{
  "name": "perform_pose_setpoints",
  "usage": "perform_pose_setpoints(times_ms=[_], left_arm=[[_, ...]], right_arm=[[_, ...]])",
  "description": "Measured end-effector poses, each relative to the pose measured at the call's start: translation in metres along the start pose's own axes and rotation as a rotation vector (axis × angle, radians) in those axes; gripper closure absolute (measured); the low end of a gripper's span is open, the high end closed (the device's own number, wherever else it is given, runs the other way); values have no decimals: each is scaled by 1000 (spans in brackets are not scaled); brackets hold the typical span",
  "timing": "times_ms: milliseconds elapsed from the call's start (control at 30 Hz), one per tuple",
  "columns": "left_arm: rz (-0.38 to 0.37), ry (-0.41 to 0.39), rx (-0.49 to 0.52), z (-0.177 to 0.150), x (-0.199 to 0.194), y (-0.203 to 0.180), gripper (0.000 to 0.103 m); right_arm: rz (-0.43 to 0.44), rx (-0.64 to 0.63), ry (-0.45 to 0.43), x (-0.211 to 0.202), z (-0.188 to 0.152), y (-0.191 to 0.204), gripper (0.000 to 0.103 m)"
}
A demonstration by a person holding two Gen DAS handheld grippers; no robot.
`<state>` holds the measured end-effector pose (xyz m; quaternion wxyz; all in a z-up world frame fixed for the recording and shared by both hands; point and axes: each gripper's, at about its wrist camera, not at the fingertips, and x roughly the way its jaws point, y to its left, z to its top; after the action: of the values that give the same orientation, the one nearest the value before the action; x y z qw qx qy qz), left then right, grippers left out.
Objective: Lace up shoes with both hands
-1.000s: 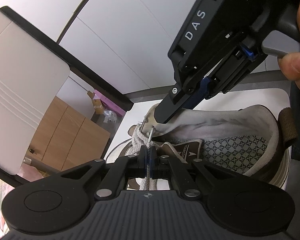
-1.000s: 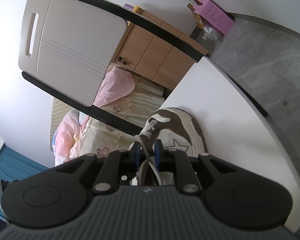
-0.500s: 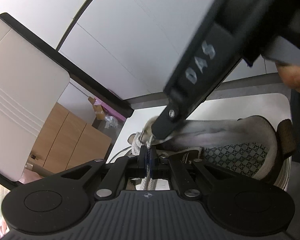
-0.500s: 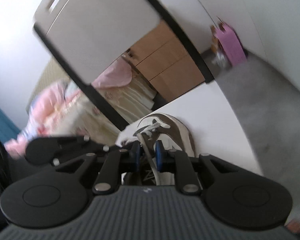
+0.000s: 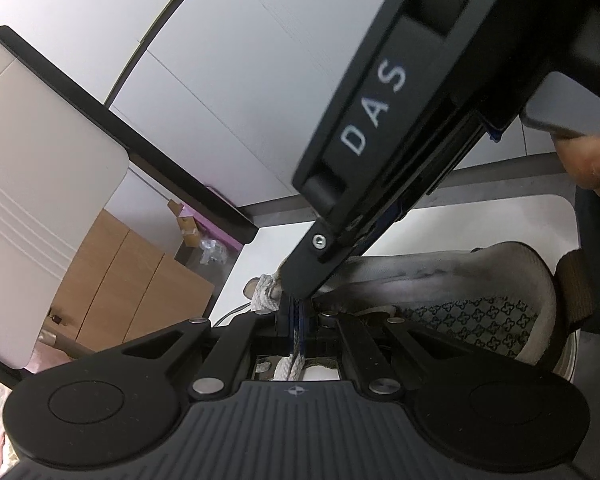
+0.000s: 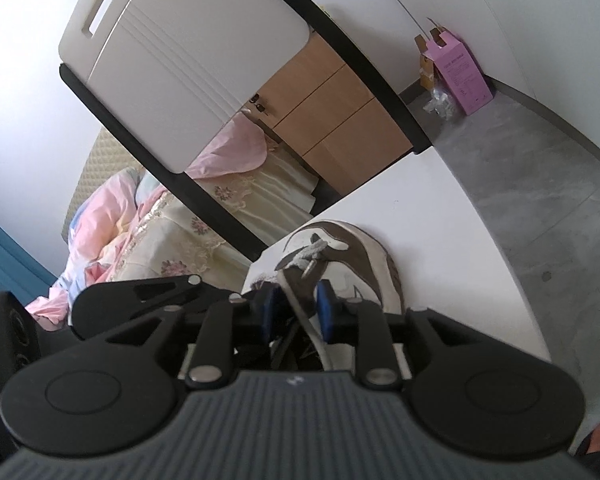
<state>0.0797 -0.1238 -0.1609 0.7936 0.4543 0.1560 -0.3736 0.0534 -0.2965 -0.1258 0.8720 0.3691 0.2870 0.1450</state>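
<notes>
I have the left tongs pressed together on the white shoelace, which runs up between the two blue pads and on toward the eyelets of the shoe. The shoe lies on the white worktop, its grey-and-white upper and patterned insole showing just beyond my left fingers.

From the left wrist view, the right tongs come in from the upper right as a big black body marked "DAS", their tip reaching down to the lace area right above my left pads. A hand grips that tool at the right edge of the frame.

In the right wrist view, the right tongs are spreading apart at this moment. A strand of lace passes through the gap between the blue pads, and I see space on both sides of it, so nothing is pinched there. Beyond the pads, the toe of the shoe points away, with a lace end lying across the top.

Further off stand a wooden cabinet, a pink box on the grey floor, and a bed with pink and floral bedding.
</notes>
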Motion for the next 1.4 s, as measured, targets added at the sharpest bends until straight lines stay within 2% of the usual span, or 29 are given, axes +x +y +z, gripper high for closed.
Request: perform_pose_setpoints(times_ms=[67,167,233,400,533,633,733,933,1167,1400], left_arm=[[-4,-2,-4,0,0,1,101],[0,-2,-7,-1,-1,0,101],[1,-4,-13,-2,-1,1,101],[4,-7,-26,0,-1,1,100],[11,-3,-35,2,-3,0,100],[21,2,-49,4,-8,1,100],[44,13,-68,4,-9,1,100],[116,38,-128,4,-13,-2,99],[140,41,-180,3,-7,-3,99],[160,39,-199,5,-3,-1,99]], right_arm=[[28,78,-12,-4,3,-7,70],[58,239,-118,-14,10,-26,70],[58,360,-156,-15,13,-42,70],[101,526,-98,5,2,-59,70],[103,510,-52,17,-3,-50,71],[92,508,-59,20,-5,-48,94],[89,484,-77,21,-9,-41,99],[66,470,-119,15,-7,-39,100],[17,469,-176,7,-1,-45,100],[-115,553,-339,-19,2,-74,100]])
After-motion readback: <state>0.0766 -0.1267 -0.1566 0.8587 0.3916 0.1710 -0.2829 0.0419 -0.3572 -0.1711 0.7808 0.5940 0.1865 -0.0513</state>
